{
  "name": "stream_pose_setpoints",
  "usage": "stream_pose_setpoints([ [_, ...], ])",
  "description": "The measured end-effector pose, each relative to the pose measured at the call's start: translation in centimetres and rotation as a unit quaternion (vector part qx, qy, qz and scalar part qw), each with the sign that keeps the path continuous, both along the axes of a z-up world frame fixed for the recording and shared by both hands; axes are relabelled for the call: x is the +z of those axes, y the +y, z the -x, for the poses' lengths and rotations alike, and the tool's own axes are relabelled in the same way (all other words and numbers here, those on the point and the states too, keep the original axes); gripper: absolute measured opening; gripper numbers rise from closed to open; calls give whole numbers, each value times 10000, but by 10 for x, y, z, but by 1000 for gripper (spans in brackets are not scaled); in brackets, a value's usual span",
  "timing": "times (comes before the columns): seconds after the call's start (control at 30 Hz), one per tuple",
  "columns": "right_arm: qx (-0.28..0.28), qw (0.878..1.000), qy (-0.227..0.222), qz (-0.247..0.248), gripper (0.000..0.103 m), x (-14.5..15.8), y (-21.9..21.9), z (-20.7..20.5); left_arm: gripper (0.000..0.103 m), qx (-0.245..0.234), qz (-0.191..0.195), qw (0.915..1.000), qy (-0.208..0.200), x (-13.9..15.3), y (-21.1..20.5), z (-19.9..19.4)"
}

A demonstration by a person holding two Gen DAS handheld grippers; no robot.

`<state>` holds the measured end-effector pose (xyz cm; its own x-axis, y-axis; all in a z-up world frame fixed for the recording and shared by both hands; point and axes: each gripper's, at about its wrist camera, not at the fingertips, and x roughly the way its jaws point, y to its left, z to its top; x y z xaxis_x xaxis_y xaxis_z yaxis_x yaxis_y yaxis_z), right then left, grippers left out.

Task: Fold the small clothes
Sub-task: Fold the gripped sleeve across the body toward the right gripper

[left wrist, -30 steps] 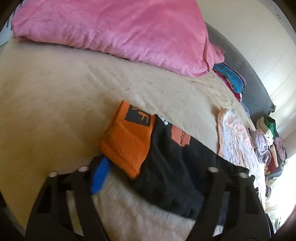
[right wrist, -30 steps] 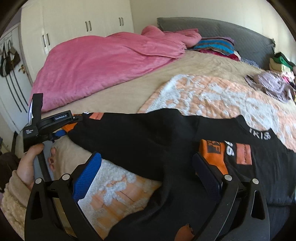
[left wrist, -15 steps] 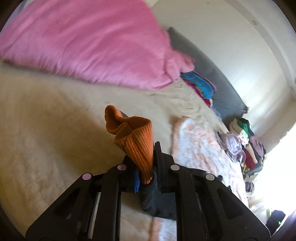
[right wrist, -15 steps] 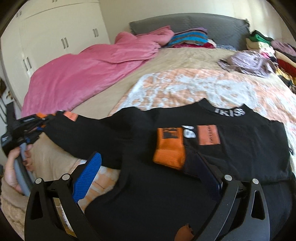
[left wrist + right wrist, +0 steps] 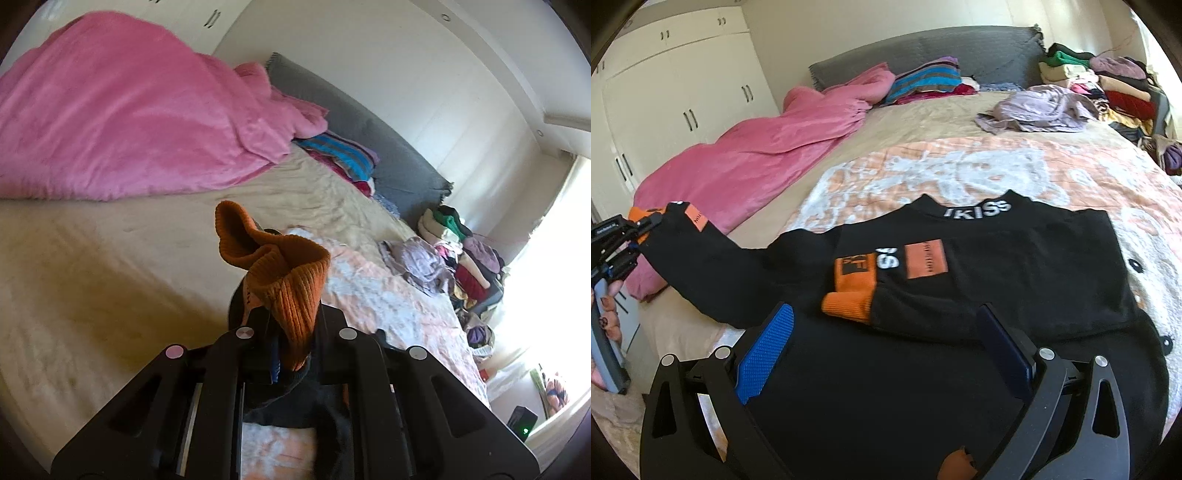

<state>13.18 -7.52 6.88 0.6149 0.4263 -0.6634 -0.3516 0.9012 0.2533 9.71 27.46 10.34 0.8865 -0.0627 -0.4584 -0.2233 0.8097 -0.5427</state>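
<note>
A black sweater (image 5: 1015,266) with orange patches lies spread on a peach and white blanket (image 5: 960,166) on the bed. One sleeve is folded across its chest, ending in an orange cuff (image 5: 849,299). The other sleeve (image 5: 713,266) is stretched out to the left and lifted. My left gripper (image 5: 291,332) is shut on that sleeve's orange ribbed cuff (image 5: 280,273), which bunches up above the fingers; it shows too at the far left of the right wrist view as the left gripper (image 5: 639,225). My right gripper (image 5: 886,332) hovers open over the sweater's lower half, nothing between its pads.
A pink duvet (image 5: 768,147) is heaped along the left of the bed. Folded striped clothes (image 5: 923,81) lie against the grey headboard (image 5: 886,51). A lilac garment (image 5: 1034,107) and a tall clothes pile (image 5: 1115,81) sit at the back right. White wardrobes (image 5: 672,88) stand left.
My left gripper closed on the orange cuff and raised it off the bed, pulling the sleeve up. My right gripper slid sideways across the sweater, still open.
</note>
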Motion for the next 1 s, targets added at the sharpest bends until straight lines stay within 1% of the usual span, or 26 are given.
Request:
stream_pose_setpoints([
  [0.27,-422,9987,-8,-295,98,6,-45,1,5,-474,-129,9987,-161,20,-43,-14],
  [0.47,-650,9967,-52,-490,98,8,-74,3,5,-852,-251,9959,-178,27,-82,-25],
  [0.57,-758,9959,-71,-495,98,9,-87,5,5,-1029,-307,9941,-159,28,-100,-30],
  [0.8,-1006,9932,-96,-579,98,9,-117,9,5,-1380,-494,9892,-45,26,-139,-43],
  [1.0,-1221,9903,-127,-658,98,10,-143,13,5,-1617,-500,9855,108,12,-164,-55],
])
